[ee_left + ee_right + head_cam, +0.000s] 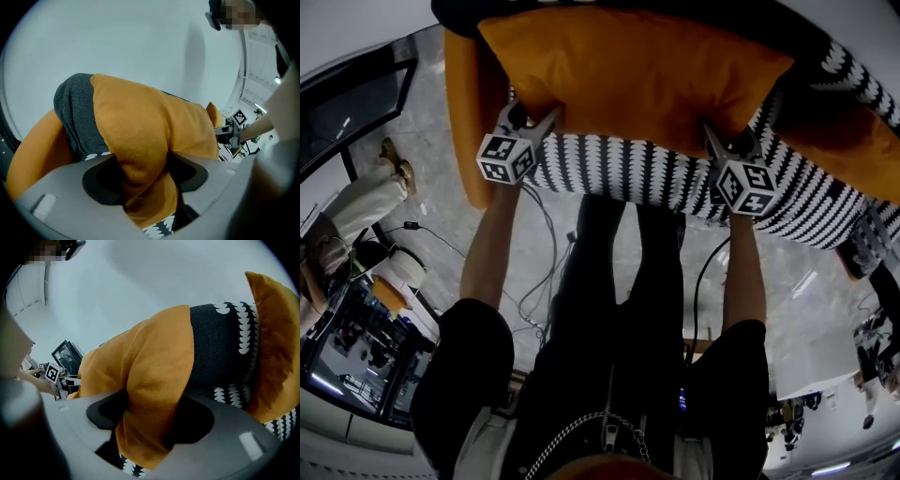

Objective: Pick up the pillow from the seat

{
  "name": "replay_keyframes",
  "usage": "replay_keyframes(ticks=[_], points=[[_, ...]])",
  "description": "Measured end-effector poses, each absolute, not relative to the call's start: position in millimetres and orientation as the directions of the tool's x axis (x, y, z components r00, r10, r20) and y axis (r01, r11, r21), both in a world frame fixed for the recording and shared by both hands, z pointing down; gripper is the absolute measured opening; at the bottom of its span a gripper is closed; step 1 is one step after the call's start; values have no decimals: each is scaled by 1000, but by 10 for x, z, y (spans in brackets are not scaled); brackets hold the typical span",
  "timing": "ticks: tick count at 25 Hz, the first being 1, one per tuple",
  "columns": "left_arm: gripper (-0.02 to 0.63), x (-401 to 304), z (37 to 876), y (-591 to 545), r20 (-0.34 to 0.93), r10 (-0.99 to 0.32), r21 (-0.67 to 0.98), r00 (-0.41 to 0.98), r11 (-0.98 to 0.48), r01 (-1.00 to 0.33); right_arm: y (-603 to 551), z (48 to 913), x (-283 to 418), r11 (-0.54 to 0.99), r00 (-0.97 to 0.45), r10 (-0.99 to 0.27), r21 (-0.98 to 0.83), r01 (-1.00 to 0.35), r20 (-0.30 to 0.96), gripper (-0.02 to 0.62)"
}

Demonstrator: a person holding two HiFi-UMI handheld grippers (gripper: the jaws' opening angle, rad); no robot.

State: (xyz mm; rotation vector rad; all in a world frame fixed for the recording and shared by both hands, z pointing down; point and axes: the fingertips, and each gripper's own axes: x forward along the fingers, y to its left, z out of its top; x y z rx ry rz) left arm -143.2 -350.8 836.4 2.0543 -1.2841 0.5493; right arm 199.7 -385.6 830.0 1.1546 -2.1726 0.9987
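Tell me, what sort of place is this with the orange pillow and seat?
Probably an indoor lab or workroom rather than a home: cables trail over the stone-look floor, cluttered desks with equipment stand to one side, and the pillow is at a patterned seat.

Orange pillow [628,75], black seat [628,171] with white scalloped pattern and orange sides, grey marbled floor [417,117]

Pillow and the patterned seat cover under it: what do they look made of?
Pillow: orange cloth, matte, slightly napped, maybe suede-like or velvety; soft filling, since it bunches and creases where the left gripper pinches it. Seat cover: black-and-white textile, probably woven or knit; a fine grain shows in the right gripper view.
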Motion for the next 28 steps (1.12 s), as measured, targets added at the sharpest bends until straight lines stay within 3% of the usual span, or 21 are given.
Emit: replay_keyframes(ticks=[28], points=[[287,-1185,7287,-3321,598,-679,294,425,-307,-905,-3747,7184,2233,396,-513,-555,-334,-855,655,304]])
